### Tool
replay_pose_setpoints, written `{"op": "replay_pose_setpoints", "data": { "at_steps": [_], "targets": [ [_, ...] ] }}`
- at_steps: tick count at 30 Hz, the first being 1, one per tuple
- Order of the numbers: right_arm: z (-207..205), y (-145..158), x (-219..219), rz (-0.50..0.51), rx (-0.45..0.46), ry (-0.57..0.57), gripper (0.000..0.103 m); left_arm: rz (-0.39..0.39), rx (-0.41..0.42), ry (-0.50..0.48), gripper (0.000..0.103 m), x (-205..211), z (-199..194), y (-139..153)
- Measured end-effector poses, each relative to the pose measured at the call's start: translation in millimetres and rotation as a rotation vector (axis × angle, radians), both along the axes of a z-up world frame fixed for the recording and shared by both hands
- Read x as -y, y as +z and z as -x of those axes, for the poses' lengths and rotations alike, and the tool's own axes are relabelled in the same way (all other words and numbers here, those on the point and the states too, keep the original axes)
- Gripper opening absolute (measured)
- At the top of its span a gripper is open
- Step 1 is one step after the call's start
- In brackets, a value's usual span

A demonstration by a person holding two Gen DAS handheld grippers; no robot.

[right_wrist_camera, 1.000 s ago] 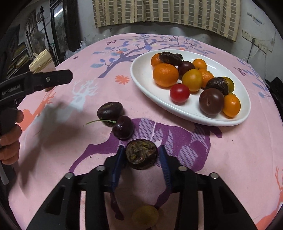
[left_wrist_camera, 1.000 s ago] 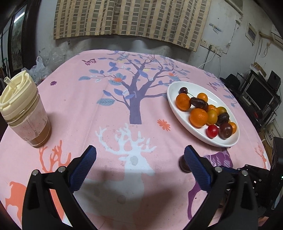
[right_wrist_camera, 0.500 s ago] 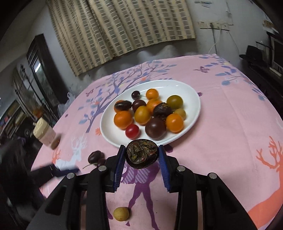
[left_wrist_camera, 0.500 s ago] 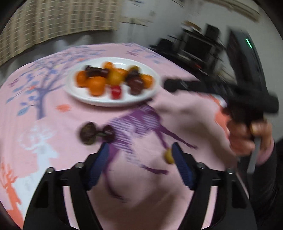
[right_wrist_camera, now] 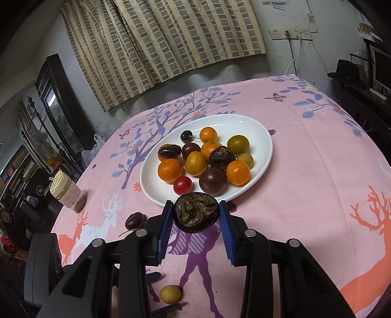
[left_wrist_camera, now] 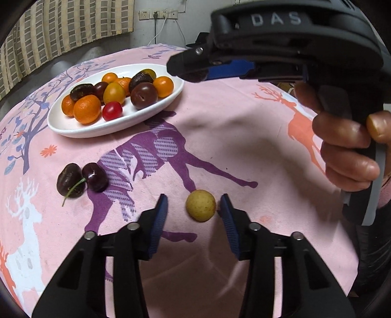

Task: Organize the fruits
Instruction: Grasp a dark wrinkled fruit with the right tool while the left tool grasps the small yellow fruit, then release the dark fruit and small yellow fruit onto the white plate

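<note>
A round table (right_wrist_camera: 305, 151) stood under a pink cloth printed with deer, a tree and butterflies. Behind it hung a checked beige curtain (right_wrist_camera: 171, 41) against a grey, stained wall (right_wrist_camera: 281, 14). White power sockets (right_wrist_camera: 290, 33) sat on that wall, with a cable trailing down. To the left a dark framed cabinet (right_wrist_camera: 56, 105) caught some light. On the right, a black hat (right_wrist_camera: 347, 72) rested on dark furniture beside a monitor (right_wrist_camera: 381, 68). The room was dim.

Left tool (left_wrist_camera: 194, 208) spread wide — small yellow fruit (left_wrist_camera: 200, 205) between its fingers.
</note>
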State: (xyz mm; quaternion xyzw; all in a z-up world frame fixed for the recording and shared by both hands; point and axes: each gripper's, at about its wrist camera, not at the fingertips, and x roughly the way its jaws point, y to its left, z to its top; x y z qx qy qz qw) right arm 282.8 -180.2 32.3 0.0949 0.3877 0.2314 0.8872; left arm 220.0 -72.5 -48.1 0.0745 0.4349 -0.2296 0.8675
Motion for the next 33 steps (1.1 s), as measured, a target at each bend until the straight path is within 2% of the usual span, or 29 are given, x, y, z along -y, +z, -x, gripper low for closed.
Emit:
{"op": "replay_pose_setpoints", "data": {
  "at_steps": [7,10,12,17,22,25,29,30,31,32,33],
  "targets": [
    [-0.2,-2.0,-1.4,0.01,-0.008,0.001,0.038,-0.021,0.005,-0.015,0.025,7.8,3.8,-4.7],
    [-0.6,-3.8,-1.6,0.008,-0.016,-0.001,0.038,0.019,-0.022,0.007,0.025,0.1,0.5,-3.3],
    [-1.3,-5.2,-2.1,0.013,-0.021,-0.003,0.038,0.033,-0.012,0.033,0.025,-6.9,-0.3,2.8],
    [1.2,-4.2,-5.1,0.014,0.008,-0.008,0.038,0.15,0.045,0.105,0.025,-48.3,-8.9,42.8],
    [-10.5,9.5,-8.1,-0.017,0.109,-0.061,0.038,0.143,0.133,0.183,0.025,-79.6,-59.4,79.9],
    [-40.8,9.7,-11.9,-0.016,0.103,-0.09,0.038,0.145,0.147,0.211,0.025,-81.0,-105.9,89.8],
    [-77.5,2.4,-18.7,0.013,0.097,-0.116,0.038,0.102,0.151,0.231,0.025,-70.8,-159.6,88.0],
    [-83.3,0.8,-19.0,0.013,0.097,-0.121,0.039,0.068,0.155,0.25,0.028,-69.0,-169.7,85.9],
    [-88.0,-0.9,-19.2,0.011,0.098,-0.132,0.043,0.027,0.16,0.284,0.052,-69.4,-176.3,84.9],
    [-91.3,-2.6,-18.5,0.007,0.091,-0.138,0.053,-0.003,0.173,0.323,0.085,-69.0,-178.0,85.0],
    [-91.9,-3.7,-17.8,0.001,0.086,-0.132,0.054,-0.008,0.199,0.351,0.095,-72.7,-178.3,87.9]
  ]
}}
